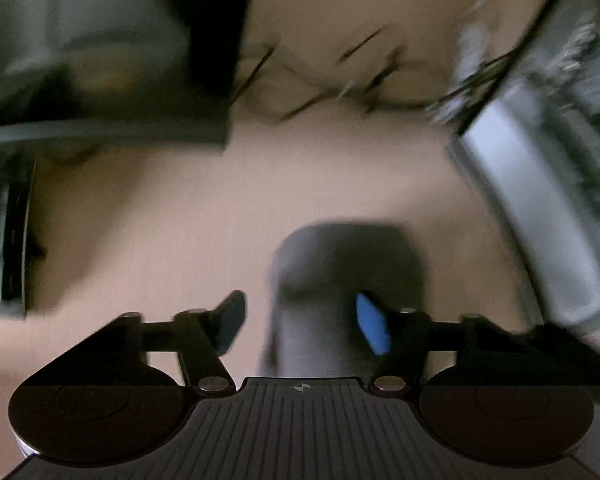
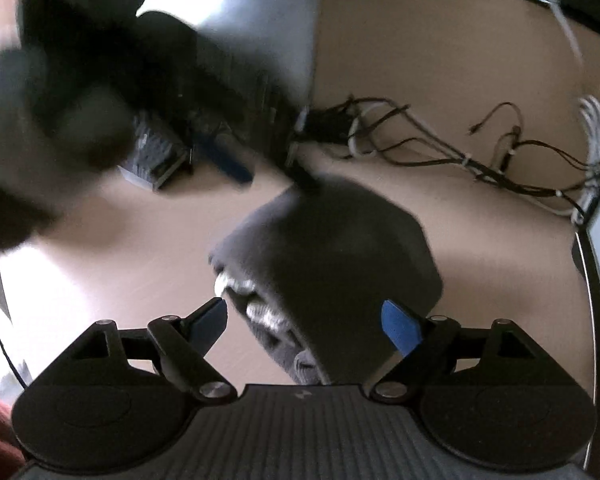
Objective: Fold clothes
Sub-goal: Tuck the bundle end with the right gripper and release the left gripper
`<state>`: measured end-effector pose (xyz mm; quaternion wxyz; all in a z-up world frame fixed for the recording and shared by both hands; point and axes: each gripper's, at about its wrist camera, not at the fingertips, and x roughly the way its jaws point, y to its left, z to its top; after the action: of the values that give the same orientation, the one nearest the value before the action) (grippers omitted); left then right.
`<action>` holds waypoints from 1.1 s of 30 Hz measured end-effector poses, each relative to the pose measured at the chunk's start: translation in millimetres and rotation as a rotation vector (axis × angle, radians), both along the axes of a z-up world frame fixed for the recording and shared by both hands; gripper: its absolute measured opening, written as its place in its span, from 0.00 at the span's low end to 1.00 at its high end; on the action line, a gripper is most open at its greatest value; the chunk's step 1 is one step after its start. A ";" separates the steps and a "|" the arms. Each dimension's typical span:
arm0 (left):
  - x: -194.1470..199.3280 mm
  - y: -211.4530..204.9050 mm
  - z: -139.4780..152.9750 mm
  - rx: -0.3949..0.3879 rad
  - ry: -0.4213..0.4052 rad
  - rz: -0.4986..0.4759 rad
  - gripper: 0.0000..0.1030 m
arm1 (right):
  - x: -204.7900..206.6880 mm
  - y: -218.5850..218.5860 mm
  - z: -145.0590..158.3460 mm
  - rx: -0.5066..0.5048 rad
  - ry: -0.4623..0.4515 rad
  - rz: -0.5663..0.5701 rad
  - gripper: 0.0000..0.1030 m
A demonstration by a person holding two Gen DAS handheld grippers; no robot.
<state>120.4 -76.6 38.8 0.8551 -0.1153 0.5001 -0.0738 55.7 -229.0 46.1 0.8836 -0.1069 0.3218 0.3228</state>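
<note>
A dark grey folded cloth lies on a pale table, near both grippers. In the right wrist view the right gripper hangs over the cloth's near end, its jaws set wide, one blue pad over the cloth's right edge and the other pad off its left edge above bare table; neither presses on the fabric. A lighter ribbed layer shows at the cloth's near left edge.

In the left wrist view (badly blurred) the left gripper has its jaws about half apart, with the cloth between them and beyond; the right pad overlaps the cloth's edge, but I cannot tell whether it grips. The left pad stands clear of the cloth, over the table.

Far across the table lies a tangle of cables. At far left in the right wrist view the left gripper appears as a dark blurred mass.
</note>
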 end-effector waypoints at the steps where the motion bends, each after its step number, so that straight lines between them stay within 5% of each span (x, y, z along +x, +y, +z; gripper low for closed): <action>1: 3.0 6.0 -9.1 -0.049 0.035 0.019 0.65 | -1.3 -1.9 1.5 0.002 -0.011 -0.006 0.83; 4: 1.5 21.3 -17.7 -0.212 0.081 0.035 0.65 | -4.8 -4.0 1.3 -0.023 -0.043 -0.011 0.83; 10: -12.5 8.6 -34.8 -0.333 0.175 0.010 0.72 | -2.5 10.6 -8.8 -0.119 -0.095 0.092 0.83; 15: -21.7 22.0 -32.4 -0.369 0.153 0.073 0.75 | -5.1 8.5 -10.6 -0.154 -0.097 0.129 0.83; 23: -36.9 55.3 -29.0 -0.393 0.124 0.147 0.78 | -27.9 40.1 -20.6 -0.261 -0.250 0.252 0.83; 24: -41.4 55.3 -30.3 -0.394 0.124 0.140 0.78 | -27.9 45.1 -24.4 -0.272 -0.267 0.260 0.78; 25: -47.8 55.5 -30.8 -0.400 0.115 0.127 0.78 | -25.9 47.2 -27.5 -0.283 -0.273 0.248 0.55; 30: -77.9 68.3 -30.0 -0.269 0.077 0.118 0.75 | -15.4 37.7 -21.5 -0.253 -0.259 0.163 0.36; 33: -75.5 71.7 -32.7 -0.269 0.077 0.148 0.71 | -3.0 26.7 -13.7 -0.210 -0.212 0.123 0.34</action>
<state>45.0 -4.9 6.0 0.8152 -0.2680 0.5083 -0.0722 52.7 -202.3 32.5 0.8750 -0.2517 0.2517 0.3280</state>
